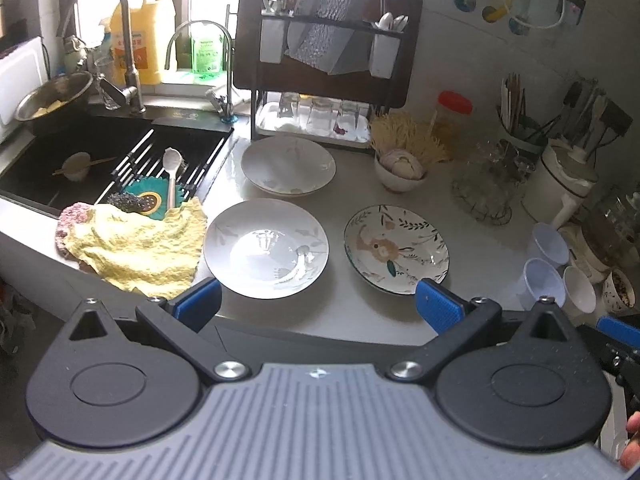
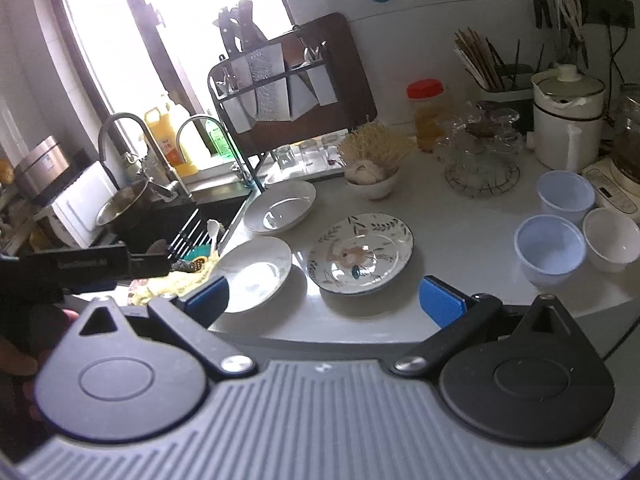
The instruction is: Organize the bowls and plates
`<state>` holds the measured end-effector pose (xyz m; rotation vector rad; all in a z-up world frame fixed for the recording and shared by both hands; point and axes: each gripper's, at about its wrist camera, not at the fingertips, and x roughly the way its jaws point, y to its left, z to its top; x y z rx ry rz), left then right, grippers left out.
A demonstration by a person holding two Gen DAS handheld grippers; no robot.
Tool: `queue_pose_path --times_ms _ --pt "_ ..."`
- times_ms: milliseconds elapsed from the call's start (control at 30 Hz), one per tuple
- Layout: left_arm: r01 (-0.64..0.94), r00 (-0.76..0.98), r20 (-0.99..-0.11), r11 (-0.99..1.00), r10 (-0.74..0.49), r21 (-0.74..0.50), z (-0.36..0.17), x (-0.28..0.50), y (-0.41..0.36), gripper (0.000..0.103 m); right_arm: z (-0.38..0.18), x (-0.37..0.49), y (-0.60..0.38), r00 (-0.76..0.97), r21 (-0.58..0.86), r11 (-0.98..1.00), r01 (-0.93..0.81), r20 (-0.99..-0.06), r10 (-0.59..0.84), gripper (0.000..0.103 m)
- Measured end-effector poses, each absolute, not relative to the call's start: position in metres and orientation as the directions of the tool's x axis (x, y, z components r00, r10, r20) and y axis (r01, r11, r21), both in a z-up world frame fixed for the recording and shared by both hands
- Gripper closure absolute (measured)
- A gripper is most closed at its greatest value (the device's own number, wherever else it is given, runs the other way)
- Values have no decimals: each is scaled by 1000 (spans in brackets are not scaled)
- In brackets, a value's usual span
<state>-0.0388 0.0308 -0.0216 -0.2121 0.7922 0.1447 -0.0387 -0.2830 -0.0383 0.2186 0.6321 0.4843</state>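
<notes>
on the tabletop (image 1: 352,312) beside the sink (image 1: 80,152) lie three plates: a near white plate (image 1: 266,248) touching a yellow cloth (image 1: 136,244), a far white plate (image 1: 288,166) behind it, and a floral plate (image 1: 396,249) to their right, all apart from one another. three bowls (image 2: 576,224) cluster at the right edge. the left gripper (image 1: 318,306) and right gripper (image 2: 324,300) hover above the near edge, both spread wide and holding nothing.

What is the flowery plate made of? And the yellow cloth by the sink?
The flowery plate looks like glazed ceramic: it is shiny, catches window glare, and has a painted pattern with a dark rim. The yellow cloth looks like soft, matte woven fabric: it is crumpled, with a bumpy weave.
</notes>
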Motion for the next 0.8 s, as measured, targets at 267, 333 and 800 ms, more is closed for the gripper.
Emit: queue_pose_path --times_ms 267,333,800 --pt "-168 667 -745 975 3 -147 -47 -1 79 0 -53 -16 -238 697 334 884 -328 -546 465 0" --pt "-165 654 -757 976 -1 -143 -54 13 93 0 -58 -9 -225 700 331 894 -302 -560 444 0" --pt "-79 565 -813 972 -139 -221 -126 111 186 0 -102 67 -128 616 403 888 -223 -647 449 1"
